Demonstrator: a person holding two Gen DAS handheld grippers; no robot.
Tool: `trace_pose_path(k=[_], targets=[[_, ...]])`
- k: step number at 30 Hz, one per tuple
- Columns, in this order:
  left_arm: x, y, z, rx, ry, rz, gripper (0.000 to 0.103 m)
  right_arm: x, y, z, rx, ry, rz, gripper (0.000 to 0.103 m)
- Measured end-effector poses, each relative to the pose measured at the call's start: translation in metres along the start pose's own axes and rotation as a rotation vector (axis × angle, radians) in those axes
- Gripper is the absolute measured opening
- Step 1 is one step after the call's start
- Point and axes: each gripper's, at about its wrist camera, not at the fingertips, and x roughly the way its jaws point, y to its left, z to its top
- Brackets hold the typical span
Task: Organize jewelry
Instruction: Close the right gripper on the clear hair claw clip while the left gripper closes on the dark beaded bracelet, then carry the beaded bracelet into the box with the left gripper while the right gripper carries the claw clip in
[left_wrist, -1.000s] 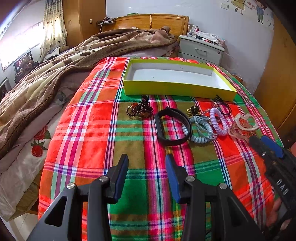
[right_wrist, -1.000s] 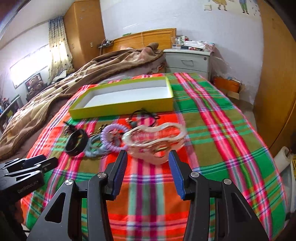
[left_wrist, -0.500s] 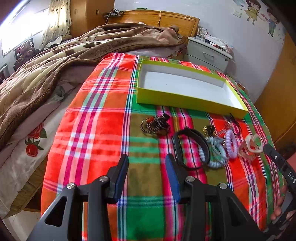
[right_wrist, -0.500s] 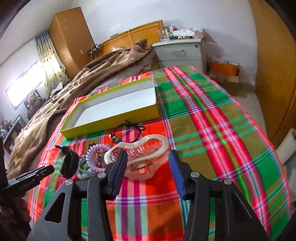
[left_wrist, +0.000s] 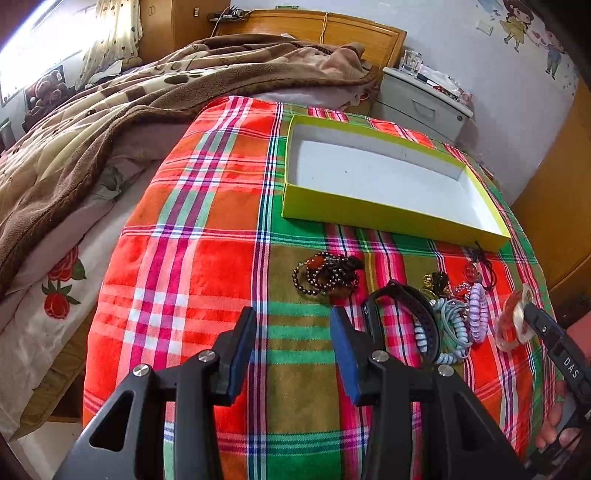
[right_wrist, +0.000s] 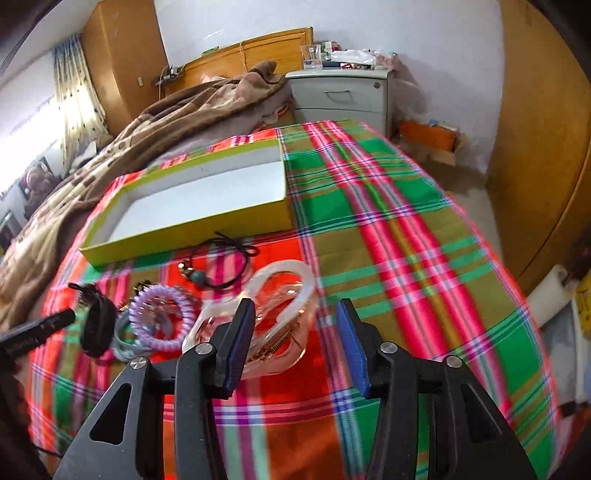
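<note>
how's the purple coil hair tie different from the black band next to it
The purple hair tie is a pale spiral coil lying flat; the black band is smooth, dark and stands on its edge. The hair tie makes a round ring; the band is a longer oval loop. Both lie on the plaid cloth.

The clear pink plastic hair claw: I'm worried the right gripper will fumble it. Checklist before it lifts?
1. Clear pink plastic hair claw between the right gripper jaws: ok; they have just been closing.
2. Blue pads pressing on it: not ok; the right pad stands apart.
3. Yellow-green cardboard box has room: ok.
4. Purple spiral hair tie clear of the claw: cannot tell.
5. Left gripper out of the way: ok.
</note>
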Motion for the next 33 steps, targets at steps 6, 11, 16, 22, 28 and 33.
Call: trace_pose_path(k=[6, 11, 16, 22, 28, 33], targets=[[0.011, -0.001, 0.007, 0.008, 0.027, -0.004, 0.043, -0.002, -0.008, 0.0, -0.014, -0.009, -0.033, 0.013], [0.016, -0.004, 0.012, 0.016, 0.033, -0.019, 0.043, -0.002, -0.01, 0.002, -0.01, -0.021, -0.021, 0.013], [0.02, -0.011, 0.018, 0.024, 0.041, -0.056, 0.043, -0.004, -0.011, 0.002, -0.005, -0.039, -0.004, 0.012], [0.024, -0.02, 0.024, 0.041, 0.039, -0.075, 0.043, -0.004, -0.014, 0.003, 0.009, -0.045, 0.004, 0.012], [0.031, -0.025, 0.026, 0.054, 0.04, -0.052, 0.043, -0.004, -0.015, 0.003, 0.014, -0.05, 0.008, 0.012], [0.031, -0.027, 0.026, 0.083, 0.03, -0.036, 0.043, -0.005, -0.015, 0.006, 0.014, -0.06, 0.015, 0.011]])
